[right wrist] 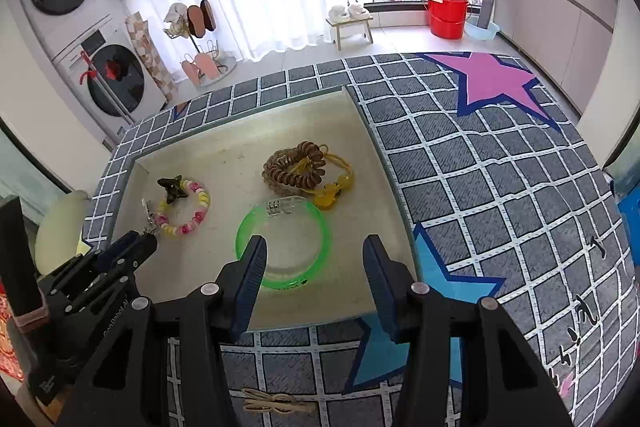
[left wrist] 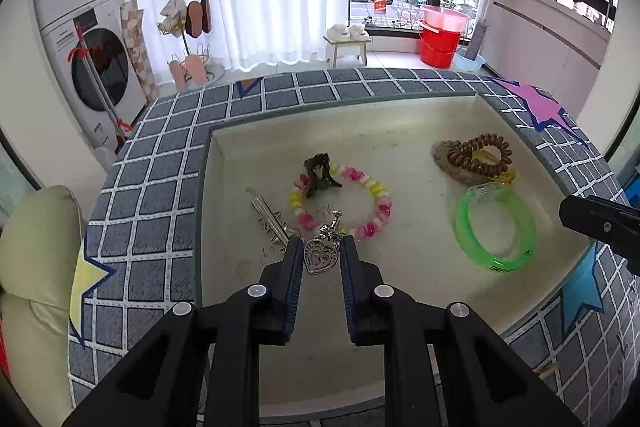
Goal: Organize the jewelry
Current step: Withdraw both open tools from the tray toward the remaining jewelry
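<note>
My left gripper [left wrist: 320,247] is closed around a silver heart pendant [left wrist: 320,259] inside the cream tray [left wrist: 280,131]. Just beyond it lie a pink-and-yellow bead bracelet [left wrist: 340,203], a dark claw clip [left wrist: 320,171] and a silver hair clip [left wrist: 268,215]. A green bangle [left wrist: 496,227] and a brown coil hair tie [left wrist: 480,155] lie to the right. My right gripper [right wrist: 316,247] is open above the green bangle [right wrist: 284,243]. The left gripper also shows in the right wrist view [right wrist: 136,247], beside the bead bracelet [right wrist: 184,207].
The tray [right wrist: 380,147] is sunk into a grey checked cloth with star shapes [right wrist: 492,79]. A yellow beaded cord [right wrist: 332,191] lies by the coil tie [right wrist: 296,163]. A tan clip [right wrist: 276,403] lies on the cloth near the front. A cream cushion [left wrist: 32,267] is at the left.
</note>
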Motion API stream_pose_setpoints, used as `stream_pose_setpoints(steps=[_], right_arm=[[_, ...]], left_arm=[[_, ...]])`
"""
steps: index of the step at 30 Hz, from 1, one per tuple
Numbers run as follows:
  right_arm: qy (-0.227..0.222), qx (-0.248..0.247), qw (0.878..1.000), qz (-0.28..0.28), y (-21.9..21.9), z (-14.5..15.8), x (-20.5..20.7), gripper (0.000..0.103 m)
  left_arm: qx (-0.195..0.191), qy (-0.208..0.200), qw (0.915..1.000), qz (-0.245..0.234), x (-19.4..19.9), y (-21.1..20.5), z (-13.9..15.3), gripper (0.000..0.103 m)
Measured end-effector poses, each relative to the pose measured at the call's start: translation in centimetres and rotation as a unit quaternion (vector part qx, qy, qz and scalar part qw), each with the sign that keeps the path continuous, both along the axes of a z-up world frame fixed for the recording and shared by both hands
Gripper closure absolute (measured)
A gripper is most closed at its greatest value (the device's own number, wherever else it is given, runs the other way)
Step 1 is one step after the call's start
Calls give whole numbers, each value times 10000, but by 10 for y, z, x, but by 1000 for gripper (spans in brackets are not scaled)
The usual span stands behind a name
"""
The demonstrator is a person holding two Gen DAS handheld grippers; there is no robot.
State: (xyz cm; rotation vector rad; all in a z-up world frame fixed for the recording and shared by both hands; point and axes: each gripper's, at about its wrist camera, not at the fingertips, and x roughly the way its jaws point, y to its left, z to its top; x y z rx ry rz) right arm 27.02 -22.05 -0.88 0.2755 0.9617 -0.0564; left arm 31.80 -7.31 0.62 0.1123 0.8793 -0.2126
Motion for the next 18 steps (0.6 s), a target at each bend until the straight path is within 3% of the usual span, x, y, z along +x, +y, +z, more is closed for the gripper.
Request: stream_pose_setpoints(steps=[17, 18], right_arm=[[-48, 62, 10000, -8, -1, 3, -7, 49], [-52, 65, 10000, -5, -1, 3, -7, 49]], left_arm=[[-135, -5, 9999, -25, -1, 5, 9, 69], [-145, -1, 9999, -10, -1, 6, 10, 66]])
